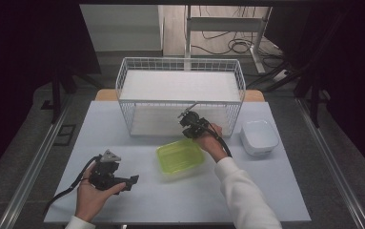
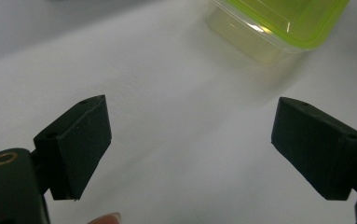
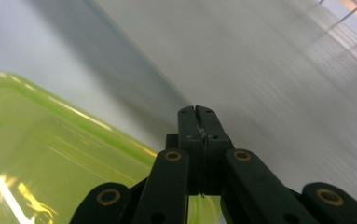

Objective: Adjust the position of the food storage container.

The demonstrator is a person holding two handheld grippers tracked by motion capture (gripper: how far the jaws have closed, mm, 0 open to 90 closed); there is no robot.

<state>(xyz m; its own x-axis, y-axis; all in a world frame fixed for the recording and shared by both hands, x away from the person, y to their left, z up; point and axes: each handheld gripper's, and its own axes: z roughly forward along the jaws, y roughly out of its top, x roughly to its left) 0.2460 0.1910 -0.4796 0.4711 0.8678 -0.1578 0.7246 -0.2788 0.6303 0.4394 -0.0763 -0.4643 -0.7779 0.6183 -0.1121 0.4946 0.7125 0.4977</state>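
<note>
A lime-green lidded plastic container (image 1: 180, 157) lies on the pale table near its middle. My right gripper (image 1: 185, 116) hovers just past the container's far edge, in front of the wire basket, pointing away from me. In the right gripper view its jaws (image 3: 197, 111) are pressed together with nothing between them, and the green container (image 3: 41, 154) lies below and to the left. My left gripper (image 1: 129, 182) rests low at the front left, held in a hand. Its jaws (image 2: 192, 135) stand wide apart over bare table, with the green container (image 2: 278, 23) farther ahead.
A white wire basket (image 1: 180, 101) with a white liner stands at the back middle of the table (image 1: 123, 143). A small white tub (image 1: 258, 137) sits to the right of the container. The table's front edge runs close below my left hand.
</note>
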